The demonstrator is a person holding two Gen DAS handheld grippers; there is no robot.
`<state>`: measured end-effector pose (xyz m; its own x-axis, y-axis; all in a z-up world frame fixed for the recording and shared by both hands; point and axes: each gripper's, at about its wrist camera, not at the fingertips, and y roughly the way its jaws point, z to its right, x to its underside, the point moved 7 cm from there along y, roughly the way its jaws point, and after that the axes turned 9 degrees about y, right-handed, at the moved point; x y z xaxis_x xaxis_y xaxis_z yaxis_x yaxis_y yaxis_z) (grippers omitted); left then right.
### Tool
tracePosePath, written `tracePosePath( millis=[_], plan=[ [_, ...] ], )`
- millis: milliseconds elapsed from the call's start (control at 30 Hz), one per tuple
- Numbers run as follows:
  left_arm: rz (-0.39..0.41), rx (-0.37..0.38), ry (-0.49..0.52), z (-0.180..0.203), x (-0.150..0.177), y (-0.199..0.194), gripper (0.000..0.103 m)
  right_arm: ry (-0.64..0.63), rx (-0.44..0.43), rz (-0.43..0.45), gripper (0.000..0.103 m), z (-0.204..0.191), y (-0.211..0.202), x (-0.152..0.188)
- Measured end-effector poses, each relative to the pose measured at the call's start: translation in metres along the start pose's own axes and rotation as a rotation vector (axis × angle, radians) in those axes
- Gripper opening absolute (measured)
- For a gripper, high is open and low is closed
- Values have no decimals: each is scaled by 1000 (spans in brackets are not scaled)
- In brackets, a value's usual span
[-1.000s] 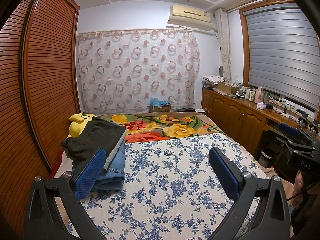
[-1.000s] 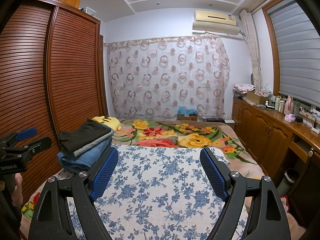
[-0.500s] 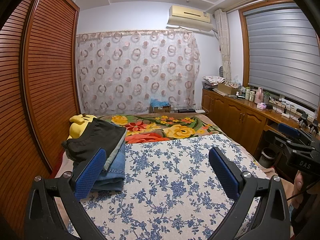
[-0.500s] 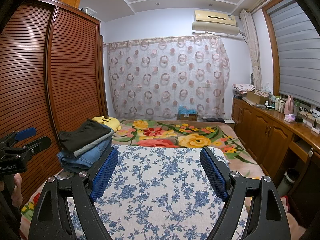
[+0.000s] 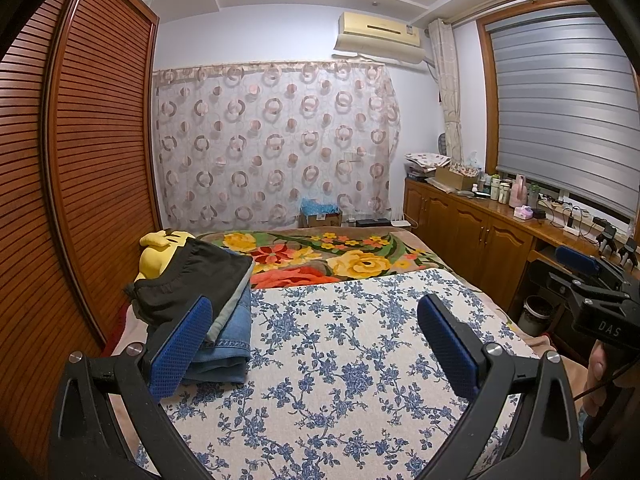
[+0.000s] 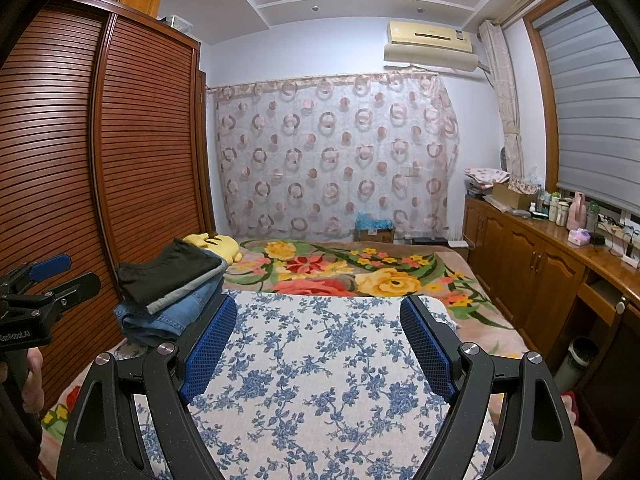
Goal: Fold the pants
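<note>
A stack of folded pants lies at the left side of the bed: black on top, a grey pair under it, blue jeans at the bottom. My left gripper is open above the blue-flowered sheet, its left pad just in front of the stack. Over the same sheet my right gripper is open too, with nothing between its fingers. Each gripper shows at the edge of the other's view, held by a hand.
A yellow plush toy lies behind the stack. A bright floral blanket covers the far half of the bed. A slatted wooden wardrobe stands on the left, and wooden cabinets with clutter run along the right.
</note>
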<state>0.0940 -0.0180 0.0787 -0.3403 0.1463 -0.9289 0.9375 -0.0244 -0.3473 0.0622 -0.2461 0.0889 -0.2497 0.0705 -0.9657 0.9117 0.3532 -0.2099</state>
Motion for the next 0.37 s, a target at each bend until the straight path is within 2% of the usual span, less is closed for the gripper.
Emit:
tracePosePath(
  millis=[367],
  plan=[
    [0, 1, 0, -1, 1, 0, 103, 0, 0, 1, 85, 0, 0, 0]
  ],
)
